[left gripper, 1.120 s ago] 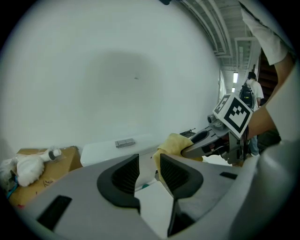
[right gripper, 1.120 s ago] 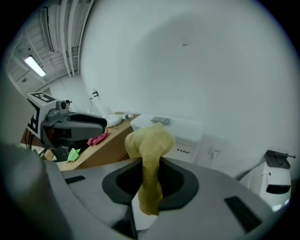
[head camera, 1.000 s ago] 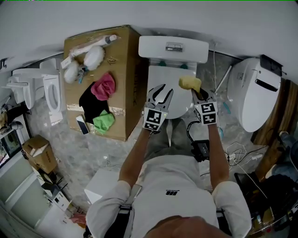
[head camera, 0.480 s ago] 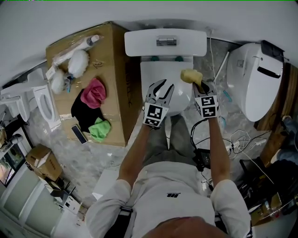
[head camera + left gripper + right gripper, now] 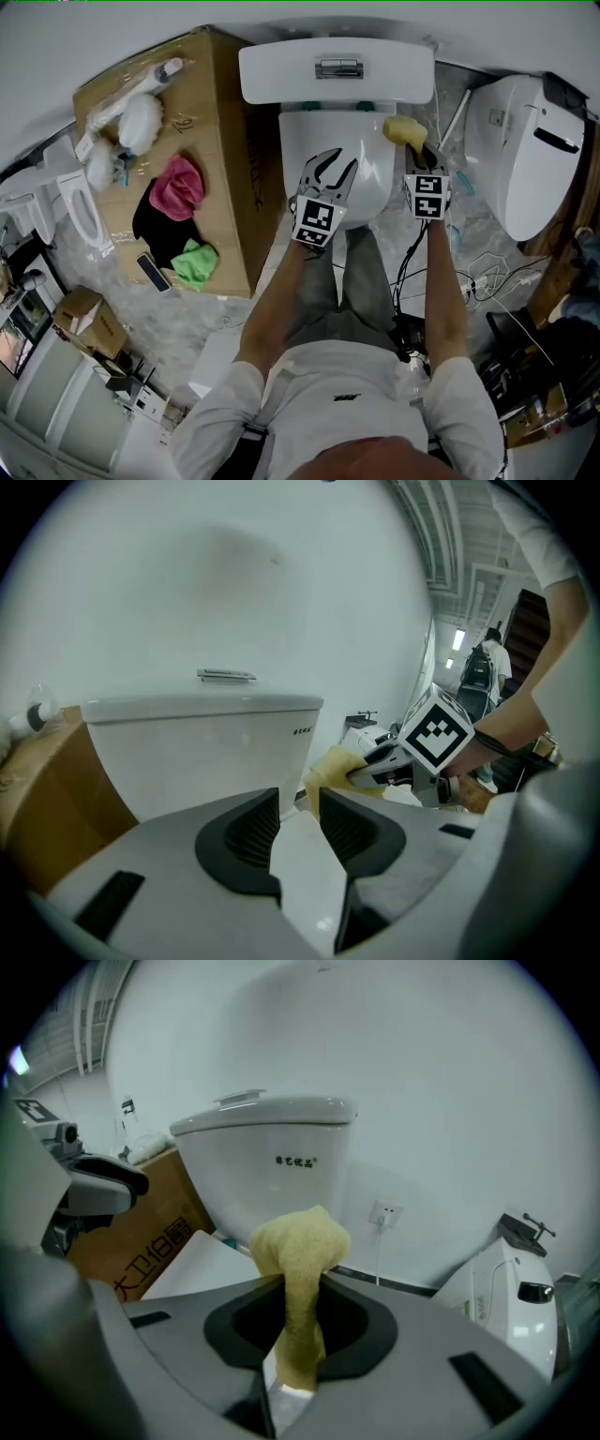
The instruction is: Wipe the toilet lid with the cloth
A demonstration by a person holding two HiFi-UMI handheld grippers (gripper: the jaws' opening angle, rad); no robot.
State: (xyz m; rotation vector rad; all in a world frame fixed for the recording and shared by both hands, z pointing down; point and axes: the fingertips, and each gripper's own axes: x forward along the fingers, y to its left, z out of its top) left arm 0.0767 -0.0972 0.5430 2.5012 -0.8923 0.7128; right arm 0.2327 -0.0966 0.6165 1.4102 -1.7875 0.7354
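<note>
Right gripper (image 5: 418, 155): jaws clamped on yellow cloth (image 5: 403, 129), held by the right rear edge of toilet lid (image 5: 309, 131). Left gripper (image 5: 336, 162): jaws apart, empty, above the lid.

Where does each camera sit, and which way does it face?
Head view: on the person's head, looking down at the toilet lid; both forearms show.
Left gripper view: on the left gripper, facing the tank past open jaws.
Right gripper view: on the right gripper, facing the tank; jaws hold the cloth.
Both gripper views share the tank.
</note>
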